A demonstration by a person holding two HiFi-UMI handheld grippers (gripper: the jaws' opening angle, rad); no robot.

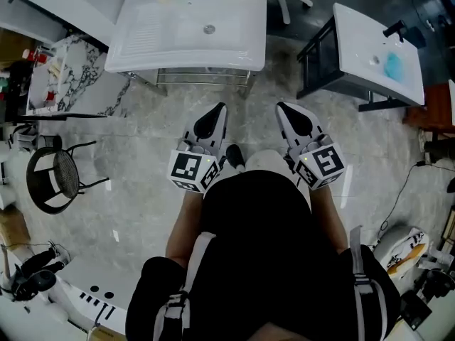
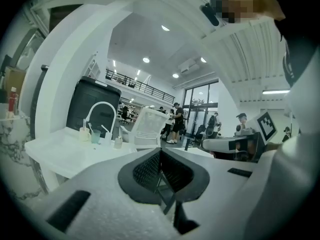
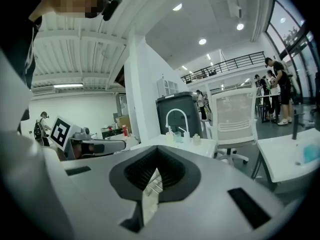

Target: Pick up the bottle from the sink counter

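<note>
Right gripper [image 1: 284, 109] closed, glossy white sink counter [image 1: 142, 38]

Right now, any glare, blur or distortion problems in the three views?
Head view: sharp, even light, sink nearly blown white, glints on the floor. Left gripper view: heavy fisheye, dark corners. Right gripper view: same fisheye, ceiling lights flare.

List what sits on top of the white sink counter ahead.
Along the sink counter's back edge: a curved white faucet, a pale cup, a teal cup, a white bottle and a smaller bottle. The basin shows only its drain. The head view cuts off their tops.
</note>
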